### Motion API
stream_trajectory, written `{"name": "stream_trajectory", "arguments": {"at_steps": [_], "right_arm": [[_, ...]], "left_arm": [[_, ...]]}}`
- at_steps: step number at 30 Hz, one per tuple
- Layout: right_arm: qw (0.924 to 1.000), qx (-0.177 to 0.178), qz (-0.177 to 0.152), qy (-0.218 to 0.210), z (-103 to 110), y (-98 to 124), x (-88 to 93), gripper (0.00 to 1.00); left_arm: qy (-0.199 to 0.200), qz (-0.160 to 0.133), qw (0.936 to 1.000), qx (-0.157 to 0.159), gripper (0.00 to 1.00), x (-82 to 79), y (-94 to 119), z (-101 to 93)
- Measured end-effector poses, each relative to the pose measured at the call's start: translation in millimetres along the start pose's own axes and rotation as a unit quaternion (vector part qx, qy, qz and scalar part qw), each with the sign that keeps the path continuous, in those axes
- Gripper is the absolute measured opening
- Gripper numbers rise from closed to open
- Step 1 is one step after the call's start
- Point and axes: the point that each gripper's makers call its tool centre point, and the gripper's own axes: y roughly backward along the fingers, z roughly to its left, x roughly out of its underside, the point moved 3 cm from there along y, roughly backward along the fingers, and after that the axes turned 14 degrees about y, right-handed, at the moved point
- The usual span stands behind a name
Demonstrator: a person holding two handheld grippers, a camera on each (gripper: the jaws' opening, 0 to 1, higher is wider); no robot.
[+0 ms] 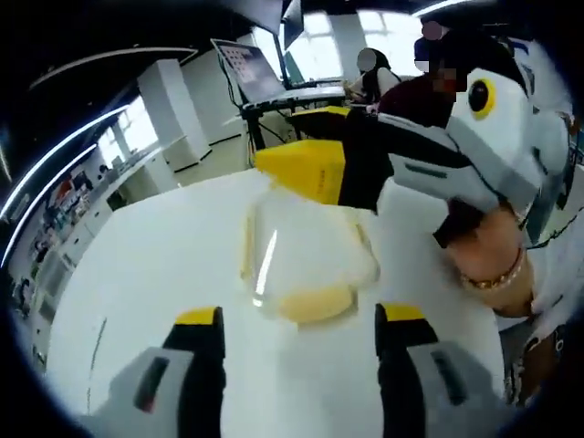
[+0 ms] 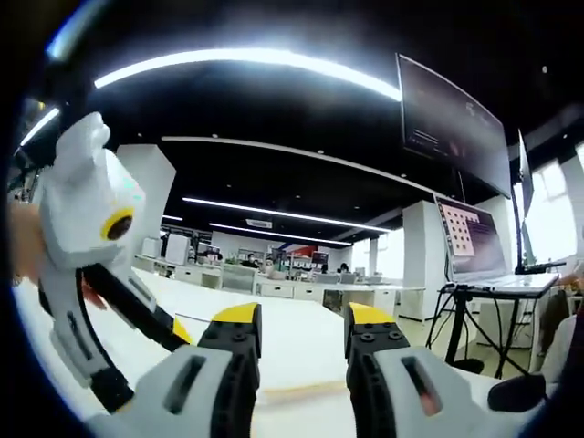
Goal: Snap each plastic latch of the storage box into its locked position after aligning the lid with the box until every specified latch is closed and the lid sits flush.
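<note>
While the clear storage box (image 1: 306, 265) sits on the white table (image 1: 137, 265) ahead of the left gripper (image 1: 299, 333), both grippers gape empty; the right gripper (image 2: 301, 333) points away, risking a misjudged latch press

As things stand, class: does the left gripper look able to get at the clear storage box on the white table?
Probably yes. The left gripper is open, its jaws standing apart just short of the clear storage box on the white table. Nothing lies between them. The right gripper is off to one side, clear of that path.
</note>
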Motion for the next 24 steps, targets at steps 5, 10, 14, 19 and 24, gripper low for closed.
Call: {"name": "stream_trajectory", "arguments": {"at_steps": [5,10,14,19,24], "right_arm": [[1.0,0.003,0.003,-0.002,-1,1,1.3,0.36],[1.0,0.005,0.004,-0.004,-1,2,1.8,0.36],[1.0,0.005,0.004,-0.004,-2,2,1.9,0.36],[0.9999,0.007,0.006,-0.005,-2,4,2.9,0.36],[1.0,0.004,0.007,-0.006,-1,4,3.3,0.36]], "left_arm": [[0.025,0.021,0.9993,0.016,0.64,6.3,-18,-5.3],[0.047,0.041,0.9979,0.014,0.62,14.8,-30,-5.7],[0.055,0.054,0.9969,0.013,0.59,19.5,-36,-7.5],[0.069,0.056,0.9961,0.0,0.56,18.9,-41,-3.9],[0.053,0.07,0.9961,0.012,0.47,17.3,-40,-8.1]]}}
